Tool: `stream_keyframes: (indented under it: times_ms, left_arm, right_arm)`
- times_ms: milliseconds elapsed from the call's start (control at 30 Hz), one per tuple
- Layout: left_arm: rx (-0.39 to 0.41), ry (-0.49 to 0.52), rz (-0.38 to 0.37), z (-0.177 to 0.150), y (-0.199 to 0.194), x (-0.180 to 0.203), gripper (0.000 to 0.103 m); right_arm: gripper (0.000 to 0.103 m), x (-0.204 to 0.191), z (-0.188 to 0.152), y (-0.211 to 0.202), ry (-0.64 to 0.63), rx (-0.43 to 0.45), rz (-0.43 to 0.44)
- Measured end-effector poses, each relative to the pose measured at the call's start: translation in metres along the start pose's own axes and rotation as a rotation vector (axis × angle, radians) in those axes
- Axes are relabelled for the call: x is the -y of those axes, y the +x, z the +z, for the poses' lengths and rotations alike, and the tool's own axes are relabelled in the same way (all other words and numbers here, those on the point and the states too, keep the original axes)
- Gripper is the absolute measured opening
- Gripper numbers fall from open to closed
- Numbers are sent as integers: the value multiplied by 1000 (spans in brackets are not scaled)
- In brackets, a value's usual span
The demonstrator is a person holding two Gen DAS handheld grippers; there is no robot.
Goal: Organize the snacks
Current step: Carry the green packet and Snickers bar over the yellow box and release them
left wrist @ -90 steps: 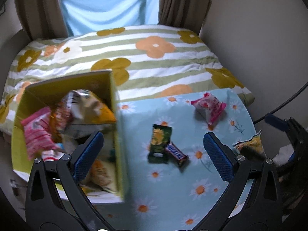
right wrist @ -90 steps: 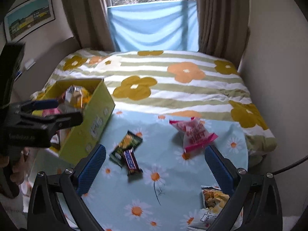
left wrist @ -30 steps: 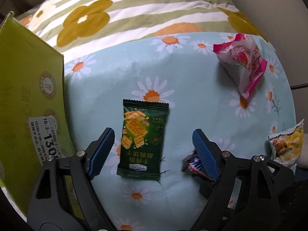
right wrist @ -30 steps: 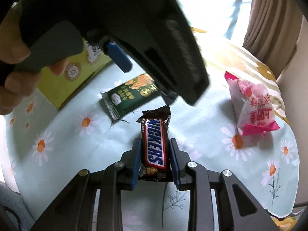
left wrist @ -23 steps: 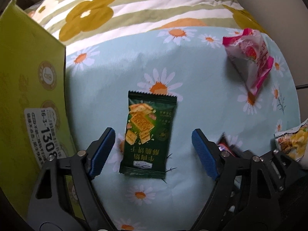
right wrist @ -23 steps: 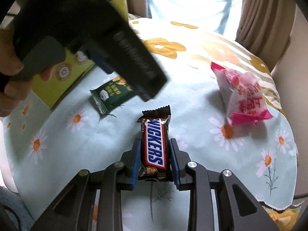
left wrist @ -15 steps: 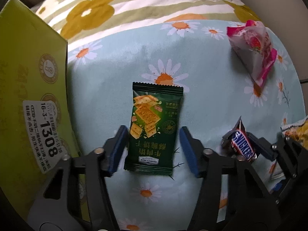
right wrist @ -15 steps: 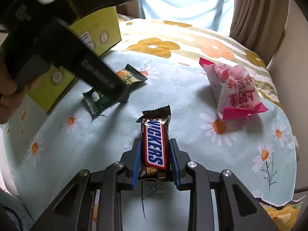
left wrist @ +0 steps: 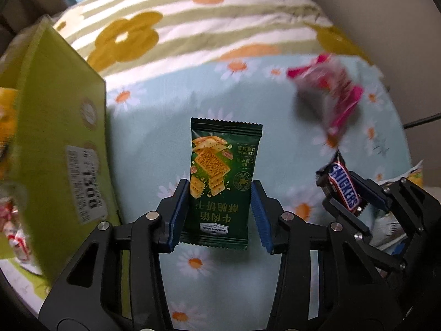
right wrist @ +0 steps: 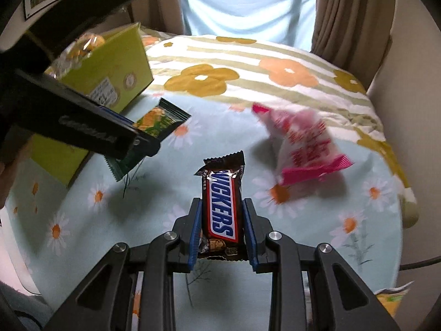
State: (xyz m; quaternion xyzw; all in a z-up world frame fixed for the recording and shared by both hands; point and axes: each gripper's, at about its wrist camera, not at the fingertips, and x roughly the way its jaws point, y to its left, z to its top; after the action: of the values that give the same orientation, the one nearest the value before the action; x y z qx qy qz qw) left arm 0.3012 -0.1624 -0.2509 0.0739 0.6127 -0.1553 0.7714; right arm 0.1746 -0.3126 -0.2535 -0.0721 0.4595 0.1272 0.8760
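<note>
The left tool [left wrist: 220,212] is clenched on a dark green cracker packet [left wrist: 223,182], its blue pads pressing the packet's two long edges near the lower end. Its jaws have just been closing onto the packet, which now sits between them. The packet's long axis runs along the tool's fingers, its serrated top edge pointing away from the tool toward the far side of the surface. In the right wrist view the packet [right wrist: 154,127] hangs above the daisy-print cloth [right wrist: 91,220], tilted, with its shadow on the cloth below.

The right tool [right wrist: 222,231] is closed narrowly on a Snickers bar [right wrist: 222,207], gripping its long sides at the near half. The bar lies lengthwise along the fingers, its crimped end pointing away toward the bed [right wrist: 248,63]. From the left wrist view the same bar [left wrist: 343,187] shows at the right, held in the right tool [left wrist: 347,193] and slanted.

A yellow-green cardboard box [left wrist: 63,143] stands at the left edge of the surface, with wrapped snacks visible inside. A pink-and-white snack bag [right wrist: 303,143] lies on the cloth to the right, farther away than the bar, blurred. Another snack packet [right wrist: 391,300], mostly yellow, shows at the near right edge.
</note>
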Motion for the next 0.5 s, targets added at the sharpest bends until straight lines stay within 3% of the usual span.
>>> stream_keyframes:
  times_ms: [233, 500]
  left_arm:
    - [151, -75, -34, -7, -76, -2, 41]
    - [305, -193, -26, -31, -156, -63, 41]
  right_arm:
    - [26, -4, 41, -51, -30, 70, 11]
    - [26, -52, 90, -81, -74, 144, 85]
